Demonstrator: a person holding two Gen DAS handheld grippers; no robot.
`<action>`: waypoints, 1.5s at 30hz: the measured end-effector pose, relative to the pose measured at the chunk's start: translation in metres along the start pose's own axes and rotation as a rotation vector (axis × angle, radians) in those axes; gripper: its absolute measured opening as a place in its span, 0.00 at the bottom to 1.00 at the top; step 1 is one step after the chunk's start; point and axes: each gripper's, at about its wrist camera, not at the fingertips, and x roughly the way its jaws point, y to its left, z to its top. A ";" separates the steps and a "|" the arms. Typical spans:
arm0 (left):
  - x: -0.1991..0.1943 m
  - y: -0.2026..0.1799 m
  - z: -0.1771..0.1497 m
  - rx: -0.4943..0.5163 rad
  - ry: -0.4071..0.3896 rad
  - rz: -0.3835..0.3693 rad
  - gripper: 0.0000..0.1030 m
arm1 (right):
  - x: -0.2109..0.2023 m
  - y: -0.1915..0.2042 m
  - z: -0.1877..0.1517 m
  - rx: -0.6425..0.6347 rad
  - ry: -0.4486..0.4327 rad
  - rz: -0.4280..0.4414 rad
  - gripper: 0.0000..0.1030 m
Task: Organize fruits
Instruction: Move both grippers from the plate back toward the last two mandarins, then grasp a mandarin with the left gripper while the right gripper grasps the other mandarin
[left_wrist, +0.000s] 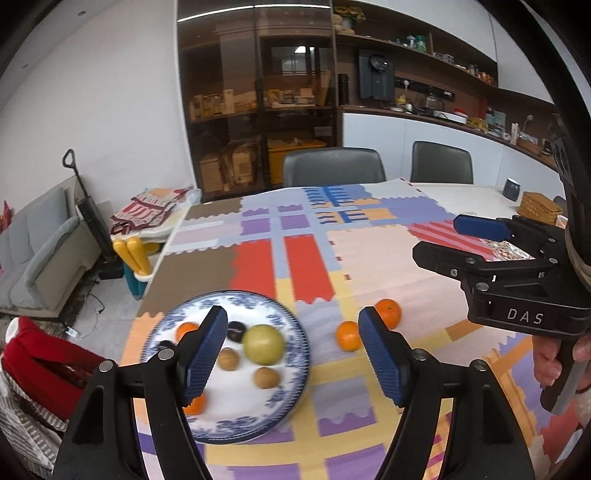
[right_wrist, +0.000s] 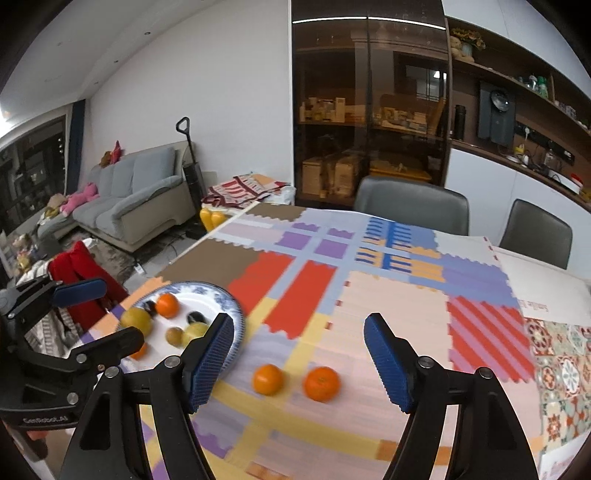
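A blue-and-white plate (left_wrist: 291, 369) (right_wrist: 225, 299) sits at the table's left edge. It holds a green apple (left_wrist: 263, 344) (right_wrist: 137, 320), oranges (left_wrist: 185, 329) (right_wrist: 167, 305), brown round fruits (left_wrist: 266, 377) and dark plums (left_wrist: 235, 329). Two oranges lie on the cloth to its right: one (left_wrist: 347, 335) (right_wrist: 267, 379) and another (left_wrist: 388, 313) (right_wrist: 321, 383). My left gripper (left_wrist: 293, 354) is open and empty above the plate's right side. My right gripper (right_wrist: 299, 365) (left_wrist: 439, 240) is open and empty above the two loose oranges.
A patchwork cloth (left_wrist: 369, 258) covers the table. Two grey chairs (left_wrist: 332, 166) stand at the far side. A wooden box (left_wrist: 539, 206) and a dark cup (left_wrist: 511, 189) sit far right. A sofa (right_wrist: 129, 199) and red garment (right_wrist: 81, 280) are left of the table.
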 end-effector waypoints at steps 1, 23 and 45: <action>0.003 -0.004 0.000 0.004 0.000 -0.005 0.70 | -0.001 -0.004 -0.002 -0.006 -0.001 -0.007 0.72; 0.090 -0.034 -0.025 0.108 0.133 -0.209 0.52 | 0.049 -0.024 -0.049 -0.160 0.173 0.019 0.71; 0.150 -0.038 -0.032 0.157 0.276 -0.264 0.31 | 0.115 -0.032 -0.071 -0.115 0.313 0.126 0.55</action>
